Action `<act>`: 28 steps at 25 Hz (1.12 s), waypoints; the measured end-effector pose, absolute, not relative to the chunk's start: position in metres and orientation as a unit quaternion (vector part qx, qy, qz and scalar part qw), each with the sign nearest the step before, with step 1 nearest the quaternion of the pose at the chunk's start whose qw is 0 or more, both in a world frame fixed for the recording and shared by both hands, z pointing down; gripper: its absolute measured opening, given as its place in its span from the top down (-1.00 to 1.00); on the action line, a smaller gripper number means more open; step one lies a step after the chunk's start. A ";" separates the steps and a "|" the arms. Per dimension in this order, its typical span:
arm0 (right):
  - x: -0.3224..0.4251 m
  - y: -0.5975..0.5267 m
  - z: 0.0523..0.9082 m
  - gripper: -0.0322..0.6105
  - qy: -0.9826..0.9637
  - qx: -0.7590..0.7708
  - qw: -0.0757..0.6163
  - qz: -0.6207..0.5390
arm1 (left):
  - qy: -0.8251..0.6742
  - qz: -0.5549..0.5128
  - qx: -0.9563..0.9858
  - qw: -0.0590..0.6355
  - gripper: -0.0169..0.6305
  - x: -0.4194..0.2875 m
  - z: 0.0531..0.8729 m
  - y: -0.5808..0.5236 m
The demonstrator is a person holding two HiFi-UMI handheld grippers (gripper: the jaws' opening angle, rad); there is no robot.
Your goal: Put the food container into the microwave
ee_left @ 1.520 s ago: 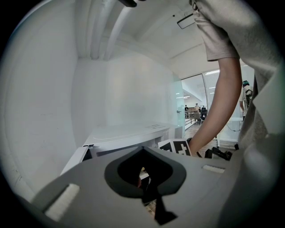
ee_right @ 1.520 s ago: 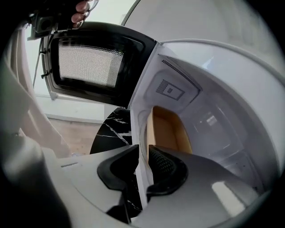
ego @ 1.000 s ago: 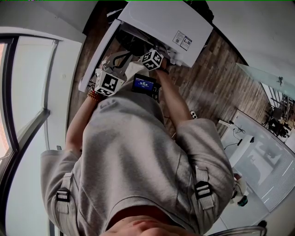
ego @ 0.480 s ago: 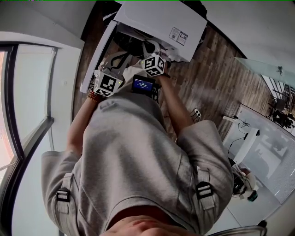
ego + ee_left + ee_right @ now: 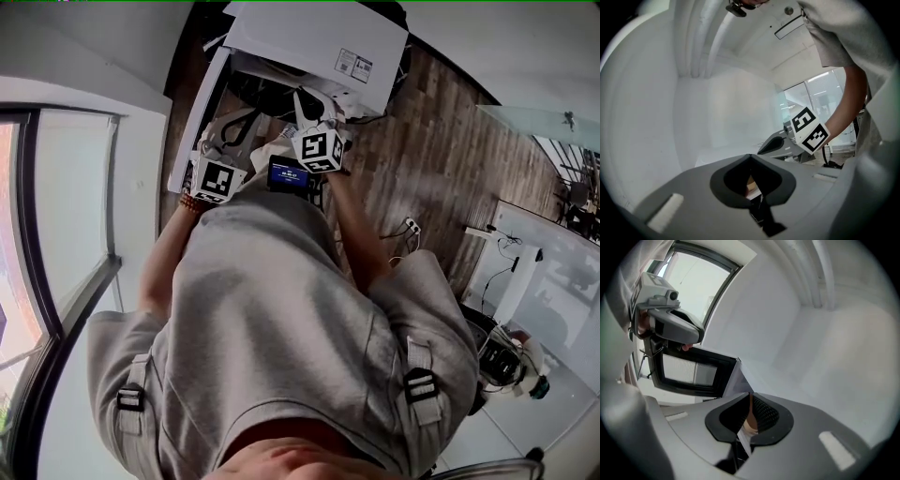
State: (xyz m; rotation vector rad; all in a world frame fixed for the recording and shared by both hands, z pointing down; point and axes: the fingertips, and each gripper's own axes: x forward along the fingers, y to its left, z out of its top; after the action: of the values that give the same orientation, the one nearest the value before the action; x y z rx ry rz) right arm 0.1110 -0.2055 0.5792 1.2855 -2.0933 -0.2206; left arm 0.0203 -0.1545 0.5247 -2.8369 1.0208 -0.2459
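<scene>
Since a second ago both hands have come up: the left gripper (image 5: 750, 161) only a little, the right gripper (image 5: 750, 404) clearly more, so that its marker cube (image 5: 321, 148) now sits lower in the head view, nearer to our chest. At 10 o'clock in the right gripper view the door (image 5: 689, 373) of the microwave (image 5: 319, 42) hangs wide open, we think so that the cavity is free when the load arrives. The left gripper has its jaws pressed together on a thin beige and white edge, and we judge this to be the rim of the food container (image 5: 751, 186); the rest of it is hidden under the gripper's grey cover. At 3 o'clock from there we see the right gripper, whose jaws have just been closing and now pinch such a thin edge too. We believe both pinch the same rim, one on each side, so that the container stays level while it is lifted. It is not yet in the microwave, which stands at 12 o'clock in front of us.
</scene>
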 end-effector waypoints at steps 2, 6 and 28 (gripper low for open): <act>0.110 -0.198 0.567 0.80 -0.799 0.511 0.309 -0.074 | 0.344 -0.075 -0.933 0.070 0.96 0.017 0.518 -0.152; 0.109 -0.181 0.544 0.82 -0.795 0.542 0.266 -0.066 | 0.353 -0.064 -0.929 0.088 0.96 0.015 0.510 -0.153; 0.087 -0.112 0.456 0.86 -0.814 0.564 0.130 -0.046 | 0.346 -0.013 -0.936 0.063 0.96 0.024 0.464 -0.134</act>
State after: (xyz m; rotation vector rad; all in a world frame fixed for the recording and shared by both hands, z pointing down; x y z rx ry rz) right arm 0.0868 -0.1124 0.4560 1.6377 -2.3652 -0.1332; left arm 0.0243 -0.1335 0.4638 -2.8282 1.0460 -0.0387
